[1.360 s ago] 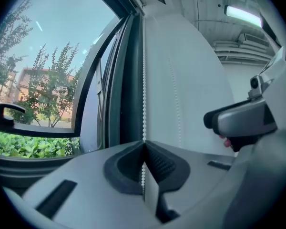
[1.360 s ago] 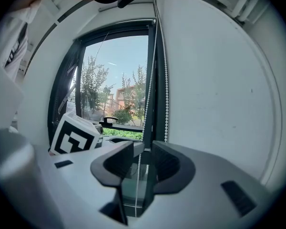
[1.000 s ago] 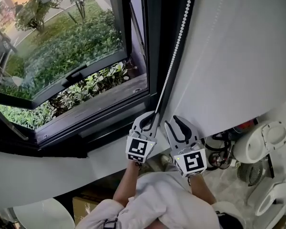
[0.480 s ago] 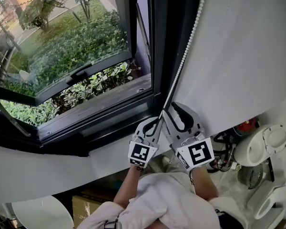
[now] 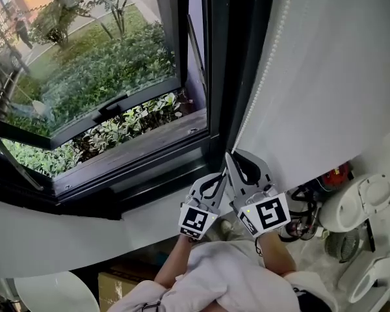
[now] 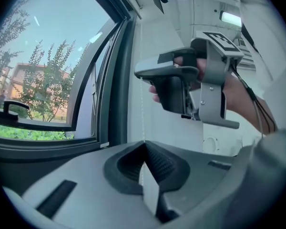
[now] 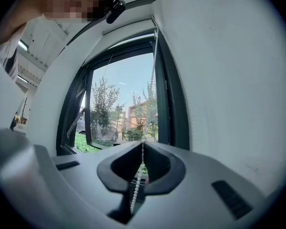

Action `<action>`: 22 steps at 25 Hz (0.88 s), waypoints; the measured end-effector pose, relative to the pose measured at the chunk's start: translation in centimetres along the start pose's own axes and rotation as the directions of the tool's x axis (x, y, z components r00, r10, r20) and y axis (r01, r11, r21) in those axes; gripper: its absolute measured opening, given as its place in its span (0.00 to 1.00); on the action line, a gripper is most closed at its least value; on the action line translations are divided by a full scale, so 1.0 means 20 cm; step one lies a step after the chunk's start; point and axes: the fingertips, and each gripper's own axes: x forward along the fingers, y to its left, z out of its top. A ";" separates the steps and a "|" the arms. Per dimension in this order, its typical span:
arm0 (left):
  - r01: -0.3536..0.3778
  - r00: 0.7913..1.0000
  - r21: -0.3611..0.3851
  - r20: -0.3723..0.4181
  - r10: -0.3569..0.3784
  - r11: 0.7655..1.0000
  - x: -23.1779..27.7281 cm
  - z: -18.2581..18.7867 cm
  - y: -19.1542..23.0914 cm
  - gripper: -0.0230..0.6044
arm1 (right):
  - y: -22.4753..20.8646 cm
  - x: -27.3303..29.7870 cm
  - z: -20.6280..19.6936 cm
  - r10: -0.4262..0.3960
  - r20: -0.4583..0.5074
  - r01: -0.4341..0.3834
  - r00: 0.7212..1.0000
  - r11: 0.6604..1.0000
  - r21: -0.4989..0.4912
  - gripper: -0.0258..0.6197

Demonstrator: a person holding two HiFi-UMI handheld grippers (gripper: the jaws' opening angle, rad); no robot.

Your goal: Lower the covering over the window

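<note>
Window frame (image 5: 216, 64): dark and upright, with one pane swung outward over green shrubs (image 5: 97, 77).
Bead chain (image 5: 263, 83): white, stretched in a straight line just right of the window frame, from high up down to both tongs.
Left tongs (image 6: 144, 146): below the window frame's lower right corner, pressed together on the bead chain, which enters their tips from above.
Right tongs (image 7: 143, 146): just beside the left pair and nearer the window frame; they have just been closing and now pinch the bead chain, whose beads trail through behind the tips.
Wall (image 5: 338, 64): white, right of the window frame.
</note>
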 end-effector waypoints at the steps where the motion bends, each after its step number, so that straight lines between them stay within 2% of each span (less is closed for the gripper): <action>1: 0.005 1.000 -0.001 -0.001 -0.005 1.000 0.00 0.00 -0.01 0.06 | 0.00 -0.01 0.00 0.002 0.004 -0.002 1.000 1.000 0.007 0.04; 10: 0.077 0.996 0.009 -0.037 -0.076 0.997 0.02 -0.05 -0.11 0.06 | -0.01 -0.17 -0.04 -0.061 0.027 0.060 0.998 0.997 0.050 0.04; 16: 0.123 0.990 -0.009 -0.063 -0.123 0.992 0.03 -0.14 -0.18 0.06 | 0.03 -0.22 -0.12 -0.064 0.000 0.064 0.998 0.995 0.071 0.04; 22: 0.137 0.985 -0.027 -0.103 -0.139 0.990 0.03 -0.27 -0.19 0.06 | 0.07 -0.22 -0.25 -0.063 -0.051 0.066 0.997 0.996 0.067 0.04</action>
